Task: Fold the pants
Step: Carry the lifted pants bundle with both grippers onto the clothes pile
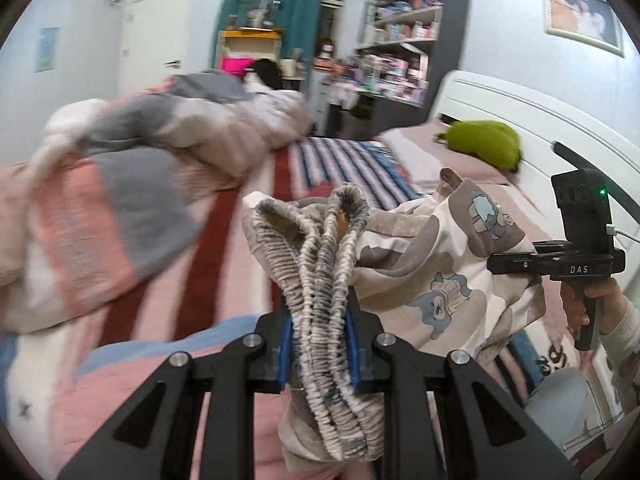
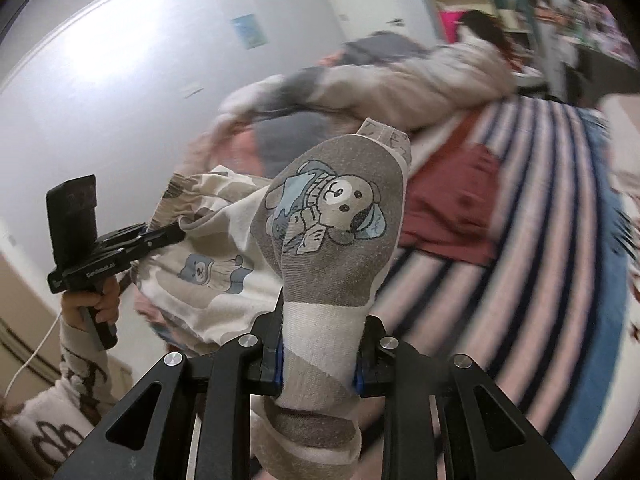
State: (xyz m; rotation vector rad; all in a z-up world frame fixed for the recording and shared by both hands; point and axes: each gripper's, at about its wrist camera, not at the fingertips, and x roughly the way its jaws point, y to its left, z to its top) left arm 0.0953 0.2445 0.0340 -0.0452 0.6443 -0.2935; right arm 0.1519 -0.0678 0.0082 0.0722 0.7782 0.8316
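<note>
Pants held in the air, fold barely begun.

We had the pants (image 1: pixel 440 280) lifted above the bed (image 1: pixel 224 240), slack between 2 grips: our left gripper (image 1: pixel 320 344) was clamped on the bunched elastic waistband (image 1: pixel 320 280), our right gripper (image 2: pixel 320 352) closed on the bear-print leg end (image 2: pixel 332 216). We judged no fold finished; laying flat and every fold remained.
</note>
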